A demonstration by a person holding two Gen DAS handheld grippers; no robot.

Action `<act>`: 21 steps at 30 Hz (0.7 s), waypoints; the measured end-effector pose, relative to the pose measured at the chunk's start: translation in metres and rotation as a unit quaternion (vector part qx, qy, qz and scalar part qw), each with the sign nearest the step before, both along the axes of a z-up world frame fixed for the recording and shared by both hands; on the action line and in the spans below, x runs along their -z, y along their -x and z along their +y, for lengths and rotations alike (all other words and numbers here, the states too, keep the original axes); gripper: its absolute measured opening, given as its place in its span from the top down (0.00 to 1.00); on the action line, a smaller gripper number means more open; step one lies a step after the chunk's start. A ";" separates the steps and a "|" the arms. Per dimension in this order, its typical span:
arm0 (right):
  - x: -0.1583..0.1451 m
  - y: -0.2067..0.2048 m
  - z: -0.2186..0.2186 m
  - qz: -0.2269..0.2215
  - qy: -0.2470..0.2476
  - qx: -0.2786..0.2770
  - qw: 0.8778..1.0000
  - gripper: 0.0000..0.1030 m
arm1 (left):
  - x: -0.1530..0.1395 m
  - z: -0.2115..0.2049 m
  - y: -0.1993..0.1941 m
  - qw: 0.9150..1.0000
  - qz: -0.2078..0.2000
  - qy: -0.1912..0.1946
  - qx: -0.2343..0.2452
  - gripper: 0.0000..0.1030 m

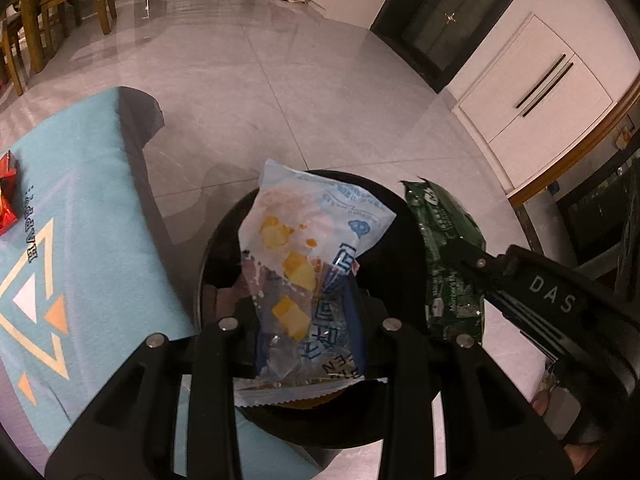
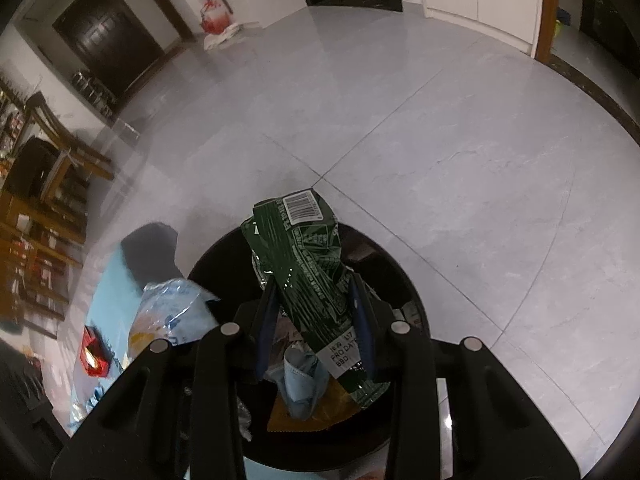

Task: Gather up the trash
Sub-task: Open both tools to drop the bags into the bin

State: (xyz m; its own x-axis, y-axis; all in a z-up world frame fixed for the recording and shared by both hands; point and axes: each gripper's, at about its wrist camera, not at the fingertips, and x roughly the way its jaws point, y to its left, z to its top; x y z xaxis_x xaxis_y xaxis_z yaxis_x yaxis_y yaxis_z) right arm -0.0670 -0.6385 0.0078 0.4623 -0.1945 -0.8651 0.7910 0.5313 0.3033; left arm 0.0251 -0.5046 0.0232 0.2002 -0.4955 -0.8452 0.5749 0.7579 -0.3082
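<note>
Biggest risk imo: both wrappers are light and floppy, so once let go they could catch the rim of the black trash bin (image 1: 224,240) and slide off onto the floor, esp. the green snack wrapper (image 2: 308,264), which in the left wrist view sits out toward the bin's right rim. The left gripper (image 1: 308,308) is clamped on the clear blue-print food wrapper (image 1: 304,264), right over the bin's opening, pointing down. The right gripper (image 2: 316,312) pinches the green one, also above the bin, tilted down-fwd. A red wrapper (image 1: 8,196) lies on the teal mat (image 1: 88,200) left of the bin, not yet collected.
</note>
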 end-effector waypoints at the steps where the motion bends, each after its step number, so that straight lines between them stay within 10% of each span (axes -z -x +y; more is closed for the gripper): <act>1: 0.000 -0.001 0.000 0.002 0.000 -0.002 1.000 0.66 | 0.001 -0.001 0.000 1.000 0.004 0.001 0.002 0.66; 12: -0.013 0.004 0.002 -0.023 -0.008 -0.005 1.000 0.37 | -0.022 0.033 0.005 0.999 -0.014 0.040 -0.009 0.15; 21: -0.050 -0.025 0.053 -0.050 0.043 -0.058 0.996 0.27 | -0.063 0.214 -0.028 0.979 -0.085 0.043 -0.182 0.05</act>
